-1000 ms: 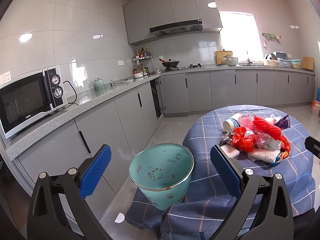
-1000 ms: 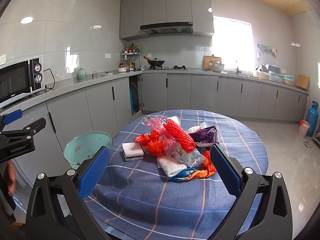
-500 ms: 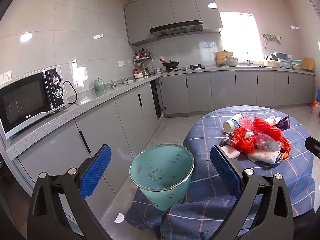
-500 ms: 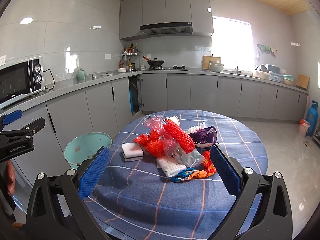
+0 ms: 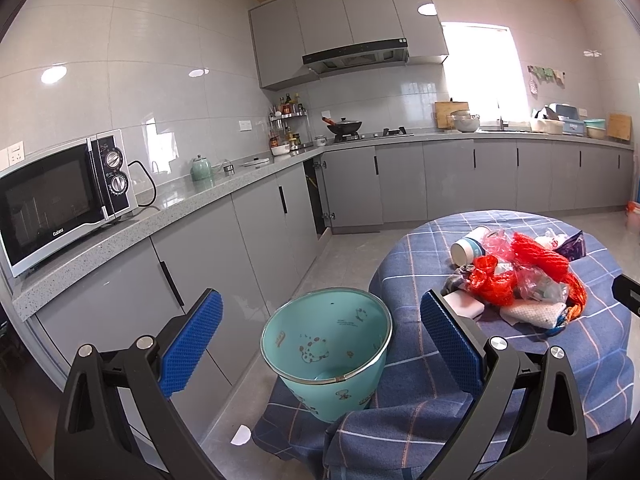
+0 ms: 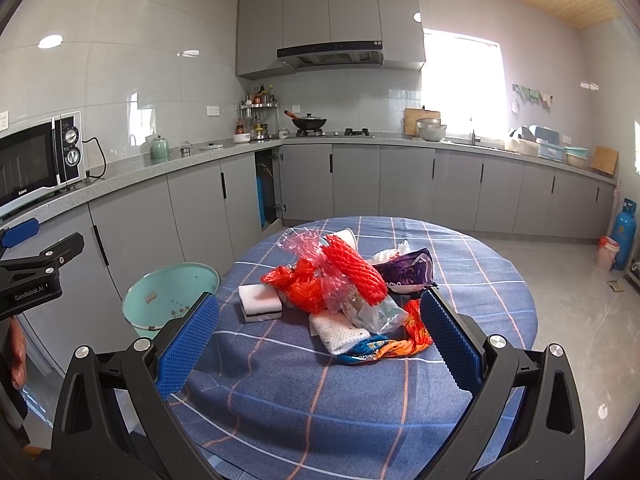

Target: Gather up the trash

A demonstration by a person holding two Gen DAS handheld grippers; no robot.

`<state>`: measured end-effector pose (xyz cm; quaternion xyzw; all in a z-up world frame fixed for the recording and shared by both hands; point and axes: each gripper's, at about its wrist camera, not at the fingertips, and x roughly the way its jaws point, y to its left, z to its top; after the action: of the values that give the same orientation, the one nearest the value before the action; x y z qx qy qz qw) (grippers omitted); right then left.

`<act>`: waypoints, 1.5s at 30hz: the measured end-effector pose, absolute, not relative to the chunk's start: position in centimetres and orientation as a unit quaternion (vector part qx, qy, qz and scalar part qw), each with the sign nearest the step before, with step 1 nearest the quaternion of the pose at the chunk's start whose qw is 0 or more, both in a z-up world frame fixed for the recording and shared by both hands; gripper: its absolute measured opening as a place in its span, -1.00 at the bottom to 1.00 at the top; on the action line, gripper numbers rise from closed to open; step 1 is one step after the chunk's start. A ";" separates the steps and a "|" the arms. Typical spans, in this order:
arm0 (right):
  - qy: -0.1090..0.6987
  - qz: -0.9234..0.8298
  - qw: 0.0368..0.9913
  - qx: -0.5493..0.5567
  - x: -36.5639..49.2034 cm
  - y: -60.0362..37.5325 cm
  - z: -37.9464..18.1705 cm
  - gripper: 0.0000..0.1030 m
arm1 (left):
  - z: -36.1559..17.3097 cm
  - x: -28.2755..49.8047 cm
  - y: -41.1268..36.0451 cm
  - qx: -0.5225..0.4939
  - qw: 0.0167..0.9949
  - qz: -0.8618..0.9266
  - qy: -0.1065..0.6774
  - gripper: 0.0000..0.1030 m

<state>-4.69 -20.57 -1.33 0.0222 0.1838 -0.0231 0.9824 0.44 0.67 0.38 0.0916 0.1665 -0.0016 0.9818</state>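
1. Far left on the grey counter [image 5: 224, 196]: microwave [image 5: 60, 200], plugged in, seen in both views.
2. Left tongs [image 5: 320, 344]: jaws wide apart, nothing held, aimed at the teal bin [image 5: 326, 354]. Bin stands on the floor, touching the tablecloth edge.
3. Left wrist view only: bin's inside wall with cartoon prints, white scrap on the floor [image 5: 240, 436] below it, paper cup [image 5: 468, 246] lying on its side behind the heap.
4. Right tongs [image 6: 320, 344]: jaws also wide apart, empty, facing the trash heap [image 6: 344, 292] on the bench [image 6: 320, 392].
5. Right wrist view only: white sponge [image 6: 260, 302] at heap's left, red mesh net [image 6: 354, 274] on top, purple wrapper [image 6: 406, 270] behind, white cloth [image 6: 340, 332] and orange-blue wrapper [image 6: 384, 346] in front; blue gas cylinder [image 6: 624, 236] far right.
6. Bench: round, blue plaid cloth. Room: grey cabinets, white tiles, wood ceiling, bright window.
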 end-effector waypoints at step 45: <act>0.252 -0.002 0.967 0.039 8.7 -26.3 -8.2 -0.57 | -6.5 15.0 -11.7 0.134 0.964 -0.045 0.225 0.89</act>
<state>8.69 -26.30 -8.24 0.0391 0.2519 -0.0017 0.9670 14.99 -11.65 -6.49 0.1340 0.2255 -0.0446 0.9640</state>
